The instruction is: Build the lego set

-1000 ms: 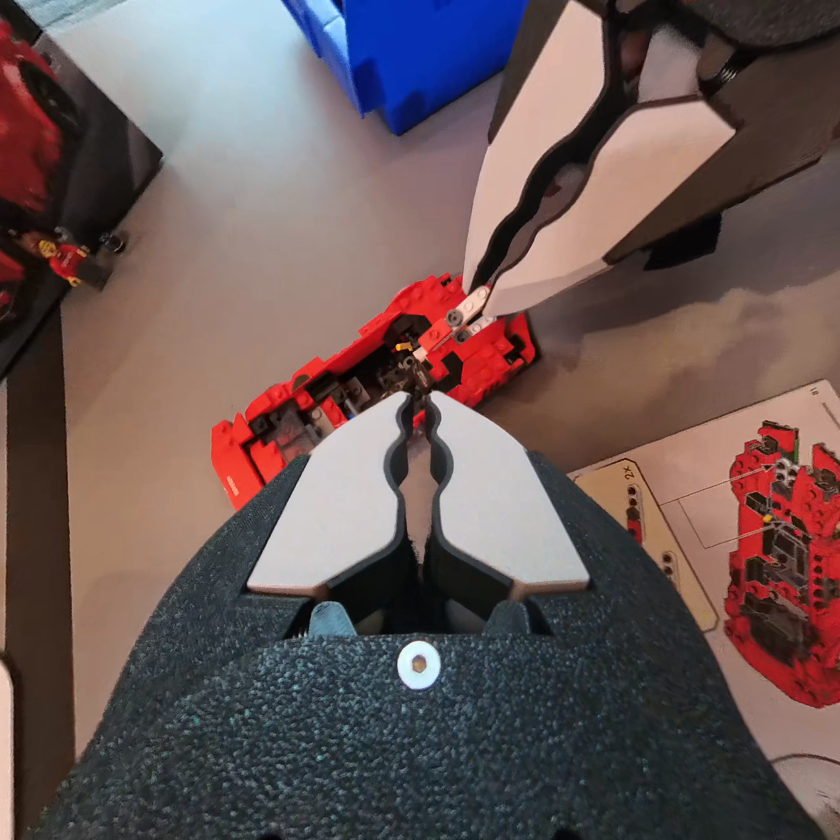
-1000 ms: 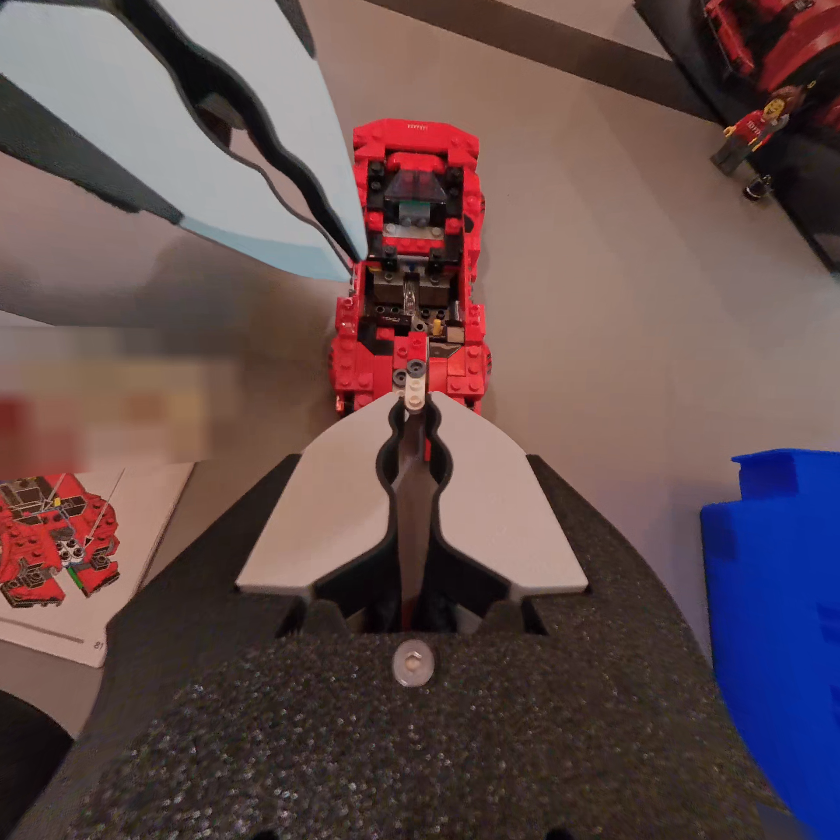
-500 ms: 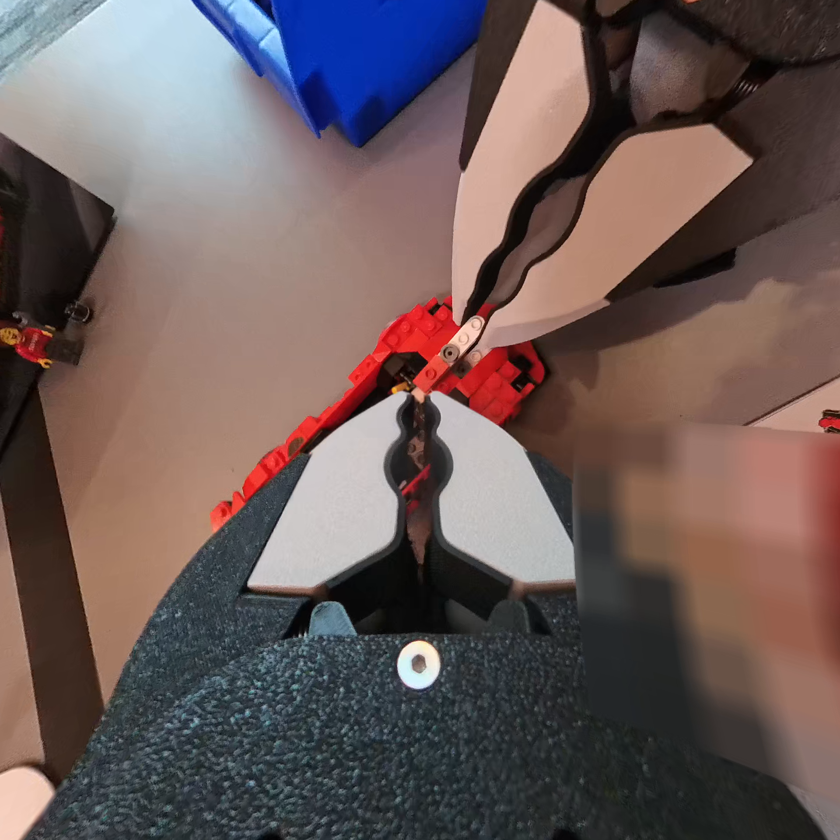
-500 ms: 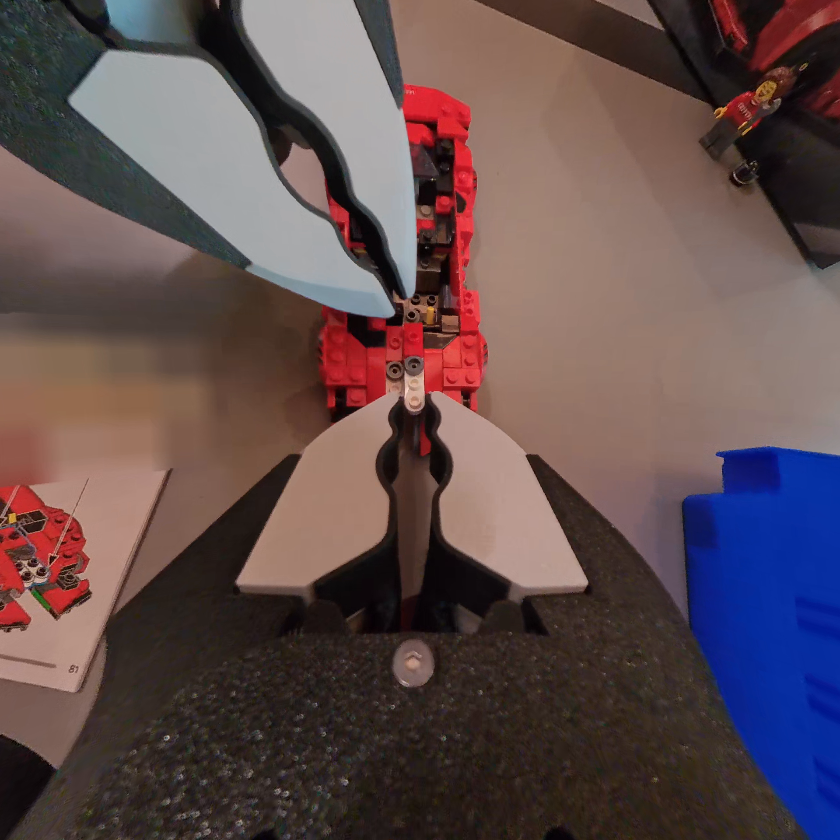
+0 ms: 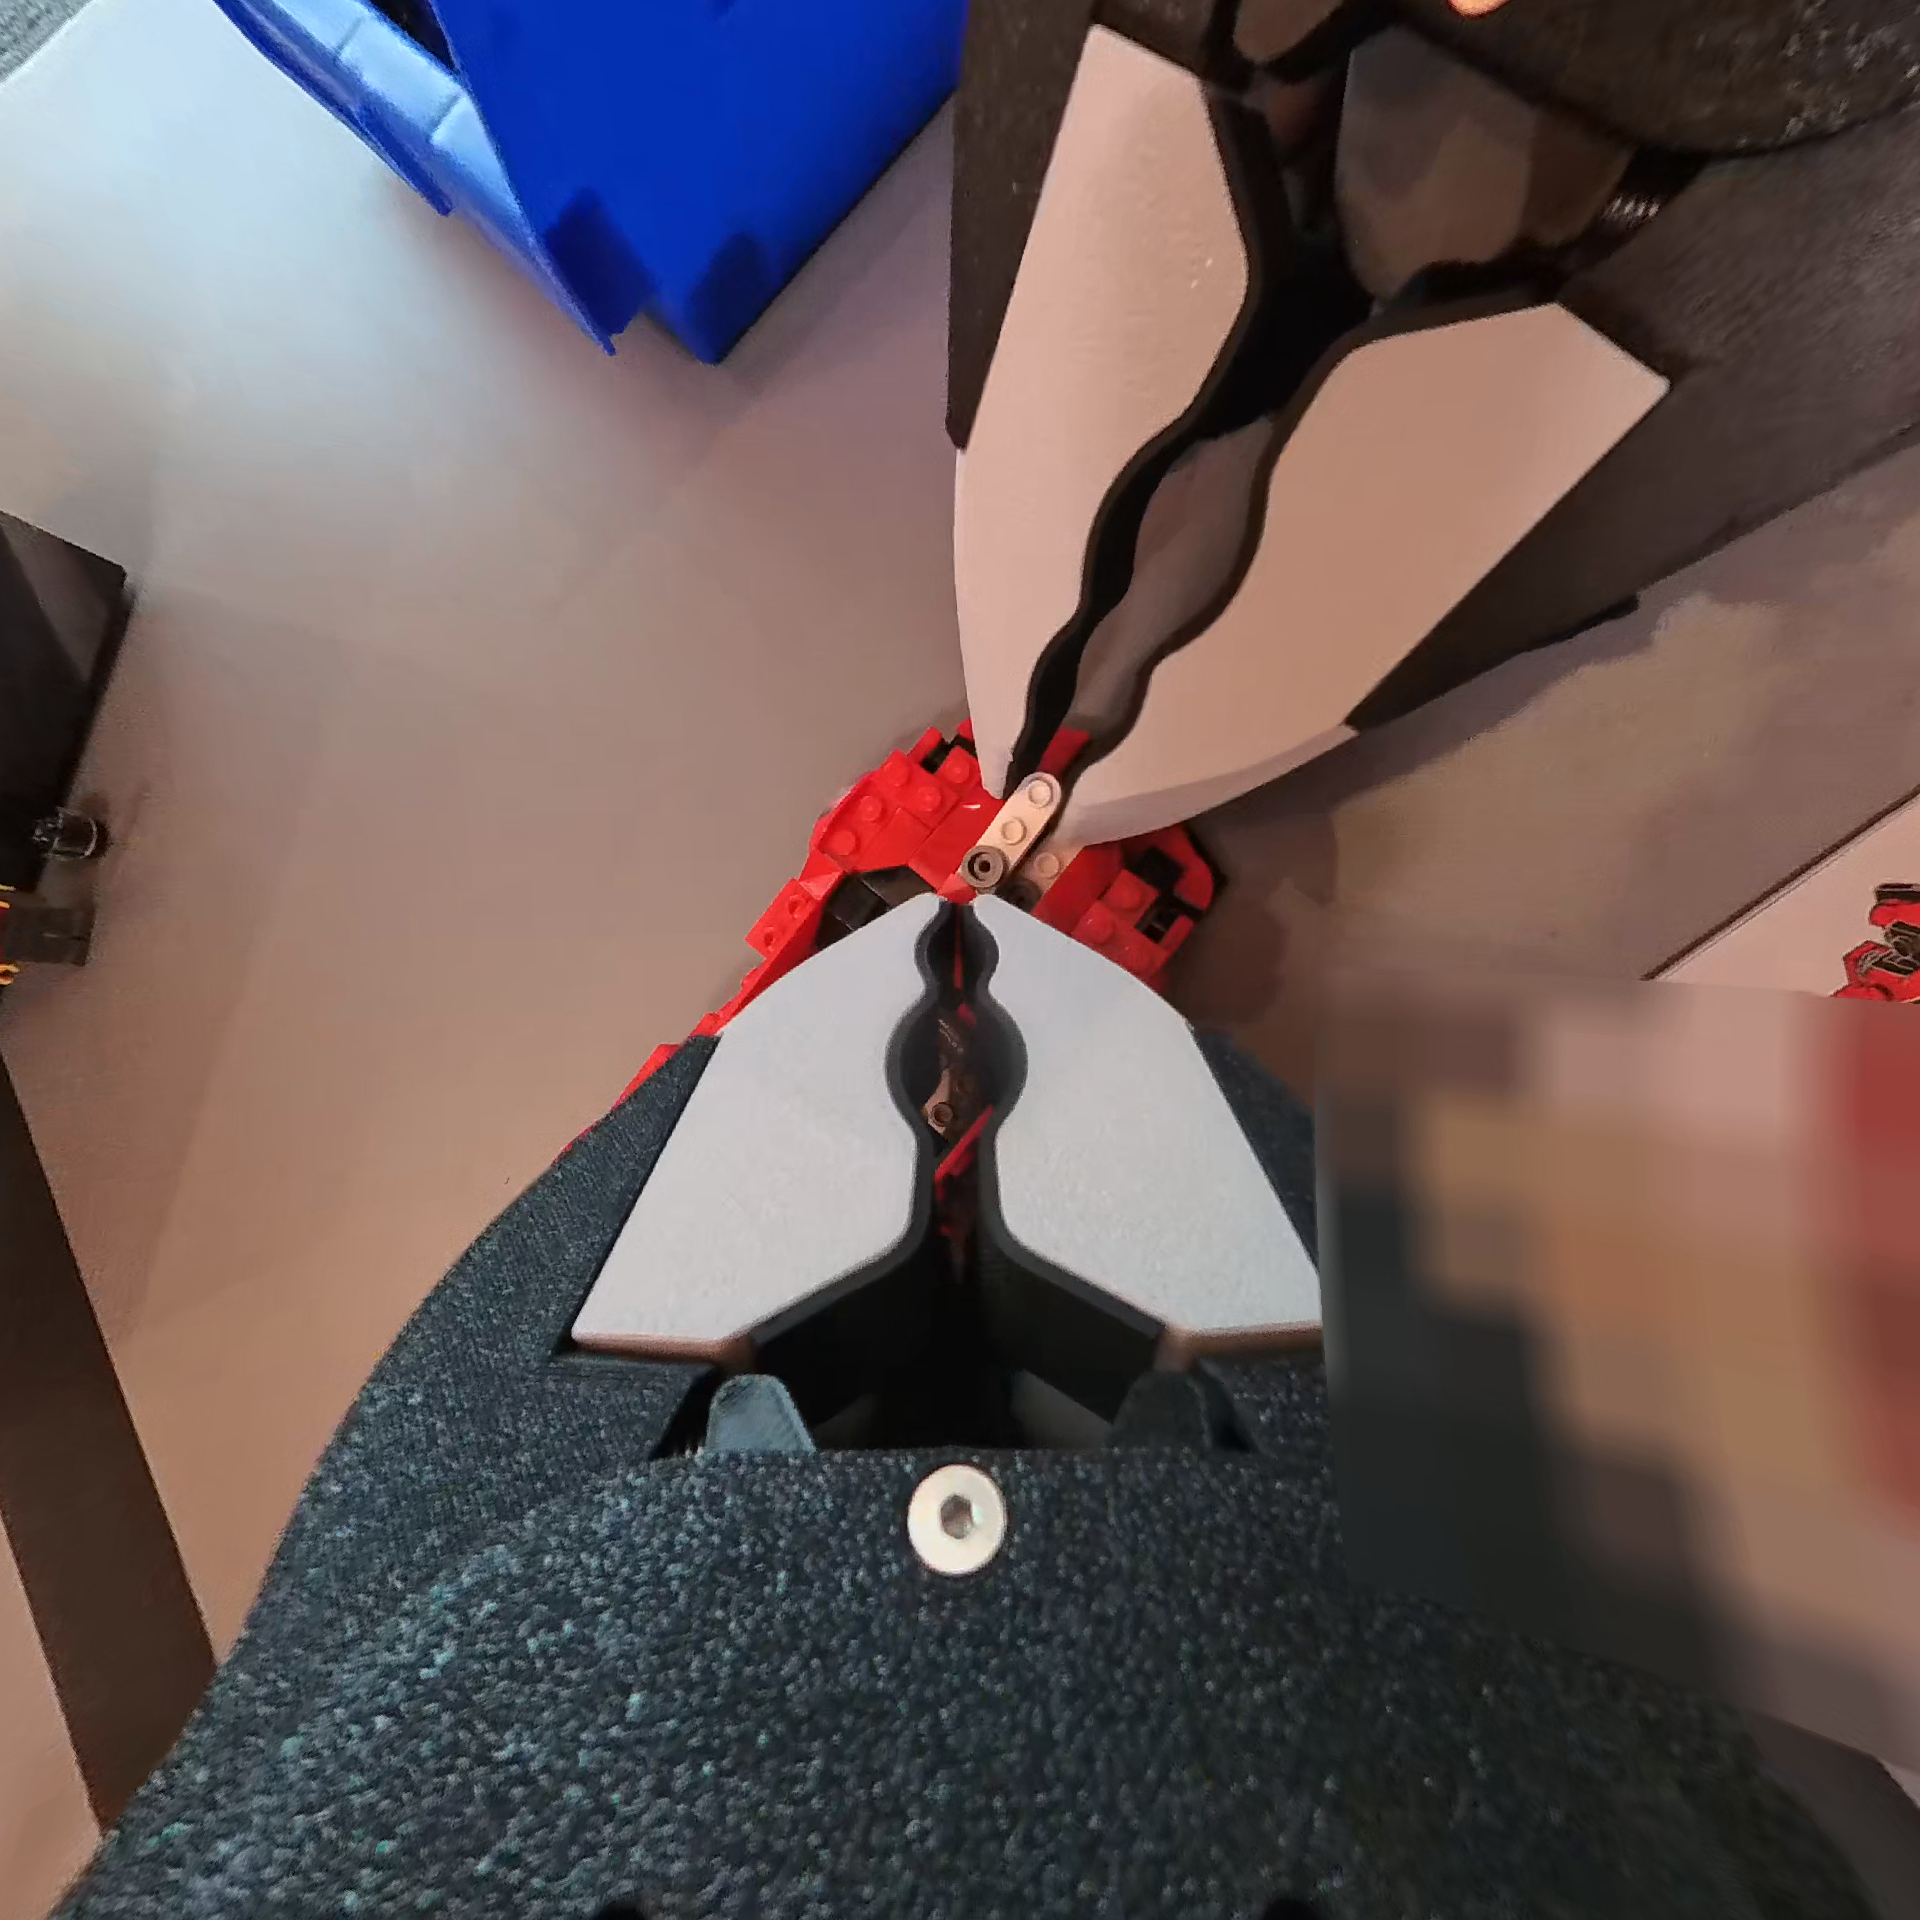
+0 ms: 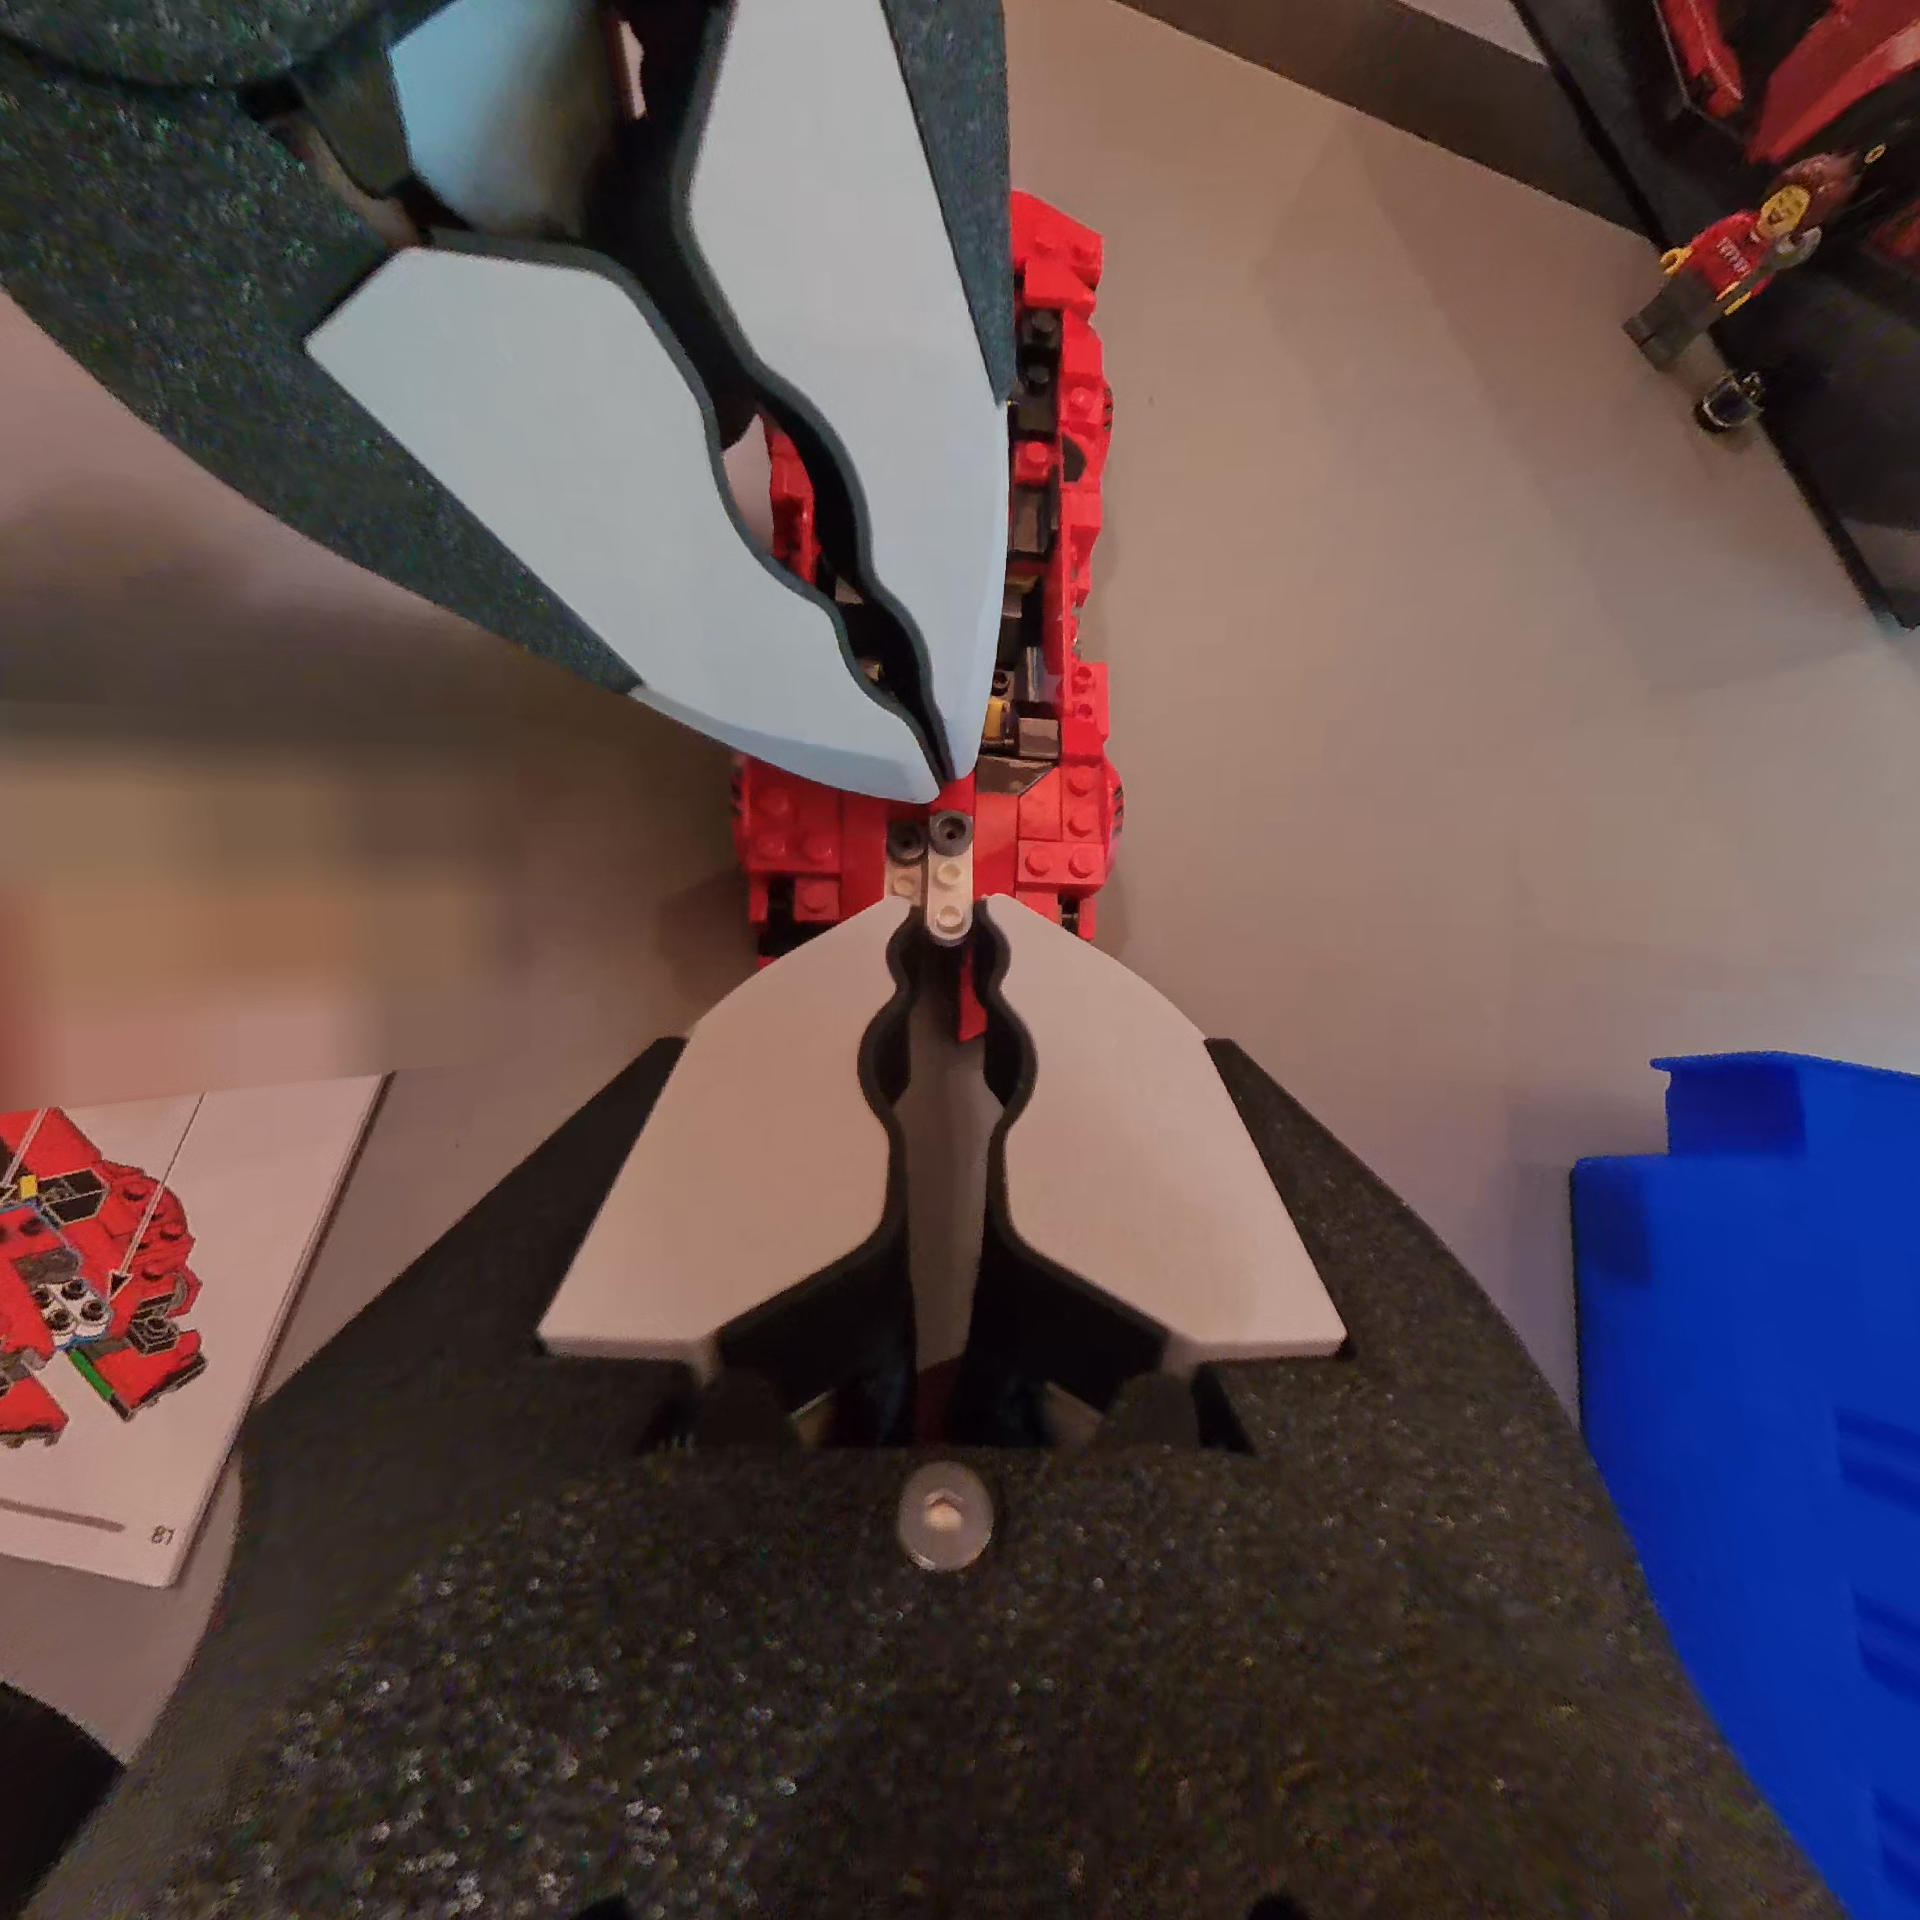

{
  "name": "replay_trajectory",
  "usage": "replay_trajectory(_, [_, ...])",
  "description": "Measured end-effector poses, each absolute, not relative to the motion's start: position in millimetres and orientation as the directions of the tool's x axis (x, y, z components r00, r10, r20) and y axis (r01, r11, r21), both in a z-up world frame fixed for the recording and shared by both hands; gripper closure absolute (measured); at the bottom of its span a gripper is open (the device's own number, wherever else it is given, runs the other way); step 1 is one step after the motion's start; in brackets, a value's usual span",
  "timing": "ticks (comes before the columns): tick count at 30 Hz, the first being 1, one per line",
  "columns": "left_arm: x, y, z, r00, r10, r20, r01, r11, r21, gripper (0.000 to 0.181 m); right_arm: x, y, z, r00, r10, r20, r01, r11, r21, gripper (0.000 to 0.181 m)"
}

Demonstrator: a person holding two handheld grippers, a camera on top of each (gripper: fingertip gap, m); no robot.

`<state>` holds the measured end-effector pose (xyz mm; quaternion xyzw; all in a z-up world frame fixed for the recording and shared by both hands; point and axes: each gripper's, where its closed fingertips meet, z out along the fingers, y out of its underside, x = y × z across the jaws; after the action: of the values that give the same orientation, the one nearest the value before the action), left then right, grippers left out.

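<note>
A partly built red lego car [image 6: 1062,488] lies on the grey table and also shows in the left wrist view [image 5: 902,821]. My right gripper [image 6: 948,916] is shut on a small light grey plate [image 6: 948,883] with a dark grey round end. It holds the plate on the car's near end, beside a matching plate. In the left wrist view the right gripper [image 5: 1039,784] comes in from the upper right with the plate [image 5: 1016,829]. My left gripper [image 5: 958,904] is shut with nothing seen in it. Its tips [image 6: 940,774] rest on the car just beyond the plate.
A blue bin [image 5: 665,156] stands behind the car in the left wrist view and at the right edge of the right wrist view [image 6: 1766,1403]. An open instruction booklet [image 6: 156,1299] lies at the left. A black box with a minifigure [image 6: 1745,260] stands at the far right. Both grippers' tips are close together, under 4 cm apart.
My left gripper has moved along the car toward the right gripper, and its tips now sit next to the grey plate. The right gripper has kept the plate in place on the car.
</note>
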<state>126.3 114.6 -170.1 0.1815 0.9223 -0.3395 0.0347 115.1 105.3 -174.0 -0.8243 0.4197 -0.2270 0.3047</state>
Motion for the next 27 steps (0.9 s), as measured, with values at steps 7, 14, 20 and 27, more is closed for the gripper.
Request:
replay_trajectory(7, [127, 115, -170, -0.943, 0.303, -0.135, 0.32, 0.728, -0.607, 0.181, 108, 101, -163, 0.62, -0.774, 0.126, -0.481, -0.503, -0.718, 0.176])
replay_trajectory(14, [127, 115, -173, -0.943, 0.315, -0.111, 0.319, 0.749, -0.58, 0.181, 116, 111, -162, 0.715, -0.652, 0.252, -0.329, -0.632, -0.702, 0.181])
replay_trajectory(20, [127, 116, -173, -0.948, 0.307, -0.087, 0.298, 0.754, -0.585, 0.181, 120, 110, -165, 0.729, -0.658, 0.191, -0.363, -0.607, -0.707, 0.181])
replay_trajectory(27, [133, 123, -158, -0.968, 0.247, -0.037, 0.213, 0.738, -0.64, 0.179, 123, 104, -157, 0.821, -0.564, 0.094, -0.405, -0.689, -0.601, 0.181])
